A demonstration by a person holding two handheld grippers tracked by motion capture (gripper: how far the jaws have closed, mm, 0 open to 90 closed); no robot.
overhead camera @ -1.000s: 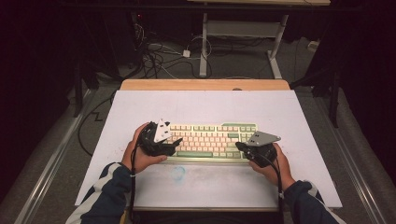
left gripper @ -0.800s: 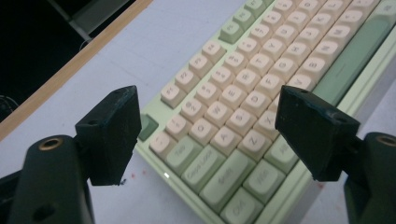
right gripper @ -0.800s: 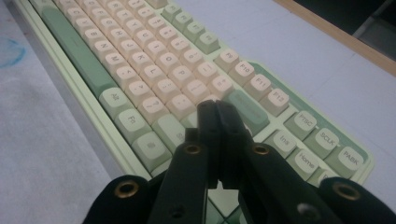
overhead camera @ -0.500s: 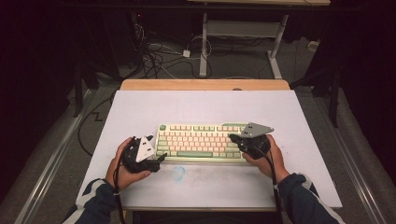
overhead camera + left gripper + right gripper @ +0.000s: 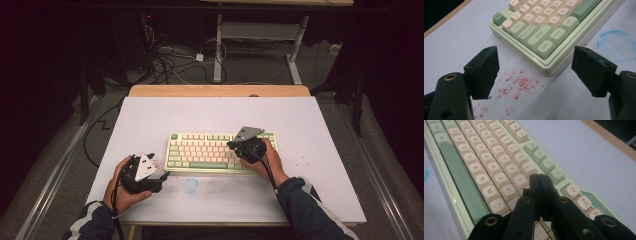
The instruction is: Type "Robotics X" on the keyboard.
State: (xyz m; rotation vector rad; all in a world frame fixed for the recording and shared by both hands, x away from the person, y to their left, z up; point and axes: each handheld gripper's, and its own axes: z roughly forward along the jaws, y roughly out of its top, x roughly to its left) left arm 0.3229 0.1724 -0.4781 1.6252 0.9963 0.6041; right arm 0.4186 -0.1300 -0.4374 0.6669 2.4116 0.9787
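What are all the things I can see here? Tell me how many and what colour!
keyboard: one, pale green with cream keys, middle of the sheet
sheet: one, white, covering the table
table: one, wooden, its edge showing at the far side
red specks: many, by the keyboard's left corner
blue smudge: one, in front of the keyboard
cables: several, dark, on the floor behind
left gripper: black, jaws open, beside the keyboard
right gripper: black, jaws shut, over the keys

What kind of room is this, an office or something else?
Probably a lab or workshop rather than an office: a keyboard sits alone on a stained white table, loose cables sprawl over the floor behind, and the surroundings are dark.
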